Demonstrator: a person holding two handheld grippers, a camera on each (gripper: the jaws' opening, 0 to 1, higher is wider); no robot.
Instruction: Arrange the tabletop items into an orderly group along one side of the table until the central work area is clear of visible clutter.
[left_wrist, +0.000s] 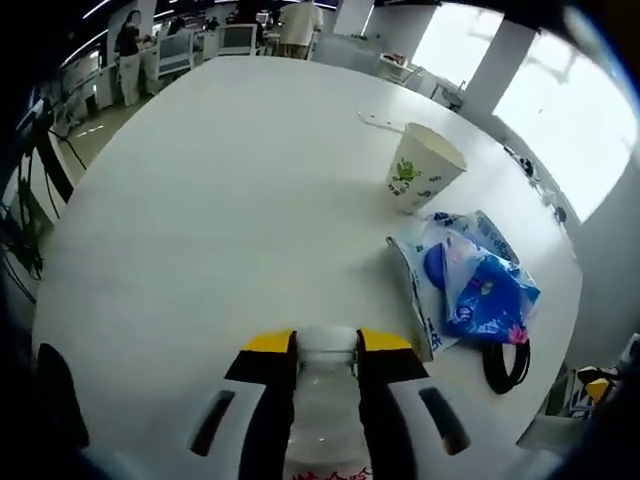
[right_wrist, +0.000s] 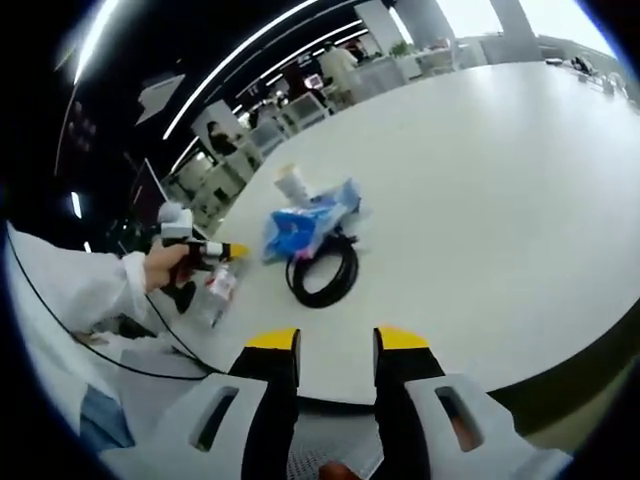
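Between left tool (left_wrist: 327, 345) jaws, clear bottle (left_wrist: 326, 400)

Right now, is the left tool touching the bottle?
Touching. The left gripper view shows the left tool with both jaws pressed against the bottle.

Between the yellow-tipped jaws of the left gripper (left_wrist: 325, 345) we see a clear plastic bottle (left_wrist: 325, 400) whose lower body is cut off at the bottom edge, its red label print unreadable. To that gripper's right, the coiled black cable (left_wrist: 507, 365) lies partly hidden under the blue and white plastic bag (left_wrist: 470, 285). Far ahead of the right gripper (right_wrist: 335, 345), the white paper cup (right_wrist: 291, 183) is too small for us to read its print.
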